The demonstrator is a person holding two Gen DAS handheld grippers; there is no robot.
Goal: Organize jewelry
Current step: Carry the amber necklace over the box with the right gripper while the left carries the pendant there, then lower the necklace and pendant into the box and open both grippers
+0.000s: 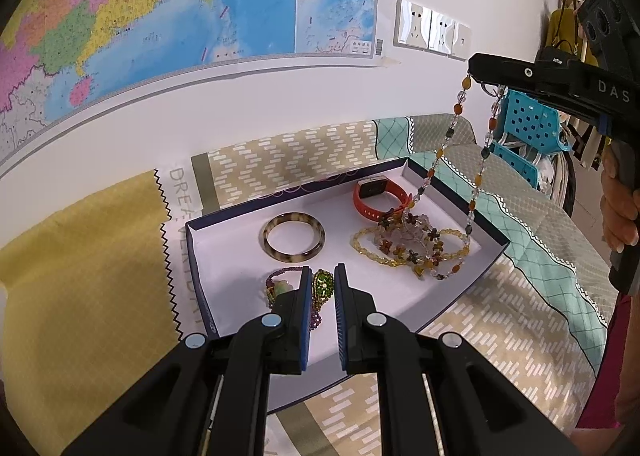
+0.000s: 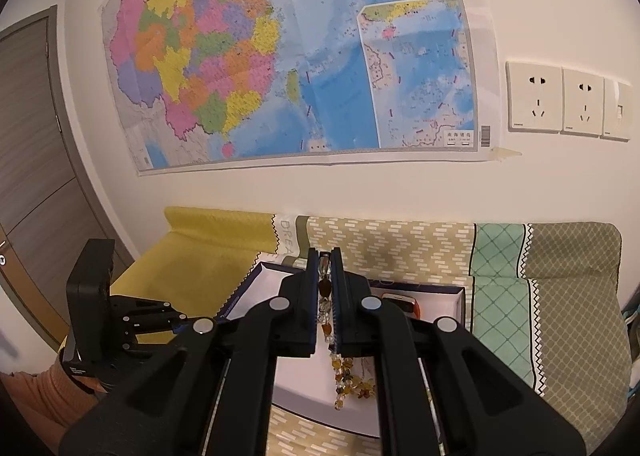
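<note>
A white box tray with a dark rim (image 1: 404,306) lies on a patterned cloth. It holds a tortoiseshell bangle (image 1: 294,238), an orange watch (image 1: 378,196), a heap of yellow and amber bead strands (image 1: 412,248) and a green and purple beaded piece (image 1: 322,285). My left gripper (image 1: 323,276) hovers just above the green piece, jaws slightly apart and empty. My right gripper (image 1: 474,70) is shut on a long beaded necklace (image 1: 448,136) and holds it high, its lower end resting in the tray. In the right wrist view the necklace (image 2: 325,288) runs between the fingers (image 2: 325,256).
The cloth (image 1: 100,256) has yellow, chevron and teal patches. A wall map (image 2: 280,56) and sockets (image 2: 560,100) are behind. A blue perforated basket (image 1: 528,124) stands at right. A door (image 2: 32,156) is at left.
</note>
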